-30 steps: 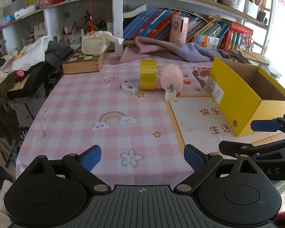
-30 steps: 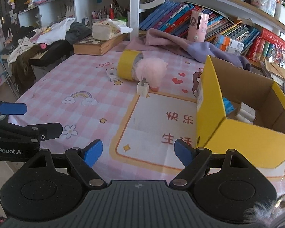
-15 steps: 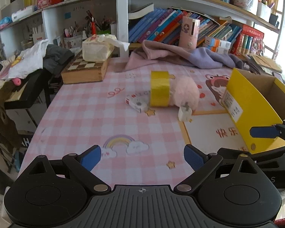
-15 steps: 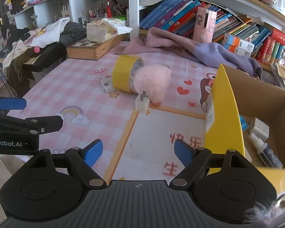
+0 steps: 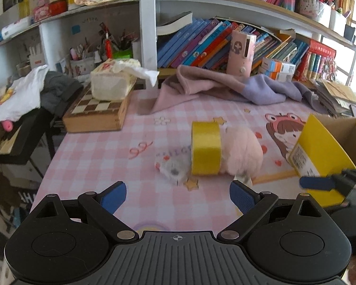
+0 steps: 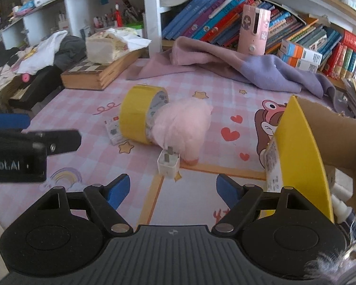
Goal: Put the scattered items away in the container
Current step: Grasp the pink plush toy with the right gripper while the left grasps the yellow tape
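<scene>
On the pink checked tablecloth a yellow tape roll [image 5: 205,148] [image 6: 134,118] lies against a pink fluffy ball [image 5: 243,150] [image 6: 185,125]. A small white card box [image 5: 172,169] [image 6: 112,131] sits left of the roll. A white charger plug [image 6: 167,163] stands in front of the ball. The yellow cardboard box [image 5: 325,152] [image 6: 296,147] is open at the right and holds small bottles [image 6: 341,204]. My left gripper [image 5: 178,197] is open and empty, just short of the card box. My right gripper [image 6: 173,190], jaws closing with nothing between them, hovers just before the plug.
A wooden chess box [image 5: 95,114] with a tissue pack [image 5: 111,83] on it stands at the back left. A pink and purple cloth [image 5: 225,87] lies along the back under the bookshelf. Clothes pile up past the table's left edge.
Both grippers have moved forward over the table toward the tape roll, ball and plug, which now look larger and closer. Nothing has been picked up.
</scene>
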`<state>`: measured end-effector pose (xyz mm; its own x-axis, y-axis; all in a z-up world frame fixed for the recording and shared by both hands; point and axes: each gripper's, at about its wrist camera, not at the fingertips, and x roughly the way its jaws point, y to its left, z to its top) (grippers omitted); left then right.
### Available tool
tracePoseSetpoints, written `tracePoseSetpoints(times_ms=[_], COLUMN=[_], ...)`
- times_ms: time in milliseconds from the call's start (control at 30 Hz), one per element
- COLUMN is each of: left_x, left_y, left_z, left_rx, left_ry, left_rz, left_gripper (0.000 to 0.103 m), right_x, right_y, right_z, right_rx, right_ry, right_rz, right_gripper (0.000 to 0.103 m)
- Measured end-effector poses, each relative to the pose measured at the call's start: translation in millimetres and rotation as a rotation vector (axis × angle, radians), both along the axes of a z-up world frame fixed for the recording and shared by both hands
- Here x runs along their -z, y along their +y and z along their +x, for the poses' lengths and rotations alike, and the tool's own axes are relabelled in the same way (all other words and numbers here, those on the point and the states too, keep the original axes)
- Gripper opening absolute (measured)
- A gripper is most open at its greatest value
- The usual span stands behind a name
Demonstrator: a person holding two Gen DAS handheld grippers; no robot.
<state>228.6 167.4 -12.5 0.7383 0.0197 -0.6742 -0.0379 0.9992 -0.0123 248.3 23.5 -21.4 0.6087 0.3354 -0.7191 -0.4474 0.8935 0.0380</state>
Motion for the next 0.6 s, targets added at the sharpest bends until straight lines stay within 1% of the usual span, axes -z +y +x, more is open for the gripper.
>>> tracePoseSetpoints(times_ms=[133,300,433,500,600], left_x=[0.0,4.0,11.4,15.7,21.6], left_y=[-2.3,-9.7,-17.8,-21.1,-22.8], left_z=[25.1,53.3,79.6,93.5,115.3], left_rx=[0.026,0.073,0.118,0.126,0.128], left_ry=[-0.005,0.000,0.015,0.024,0.048], left_rz=[0.004,0.000,-0.005,-0.005,-0.022], left_gripper=[0.096,0.095,0.094,0.094,0.090], right_x=[1.6,4.2,5.4,5.9,6.9], right_y=[3.6,6.4,10.9,13.6,17.6], right_z=[15.1,36.8,53.6,61.2,73.9], right_rx=[0.038,0.083,0.106,0.117,0.135], right_ry=[-0.006,0.012,0.008,0.001,0.000], right_rz=[0.022,0.044,0.048,0.049,0.058], right_gripper=[0.080,0.080,0.080,0.080,0.080])
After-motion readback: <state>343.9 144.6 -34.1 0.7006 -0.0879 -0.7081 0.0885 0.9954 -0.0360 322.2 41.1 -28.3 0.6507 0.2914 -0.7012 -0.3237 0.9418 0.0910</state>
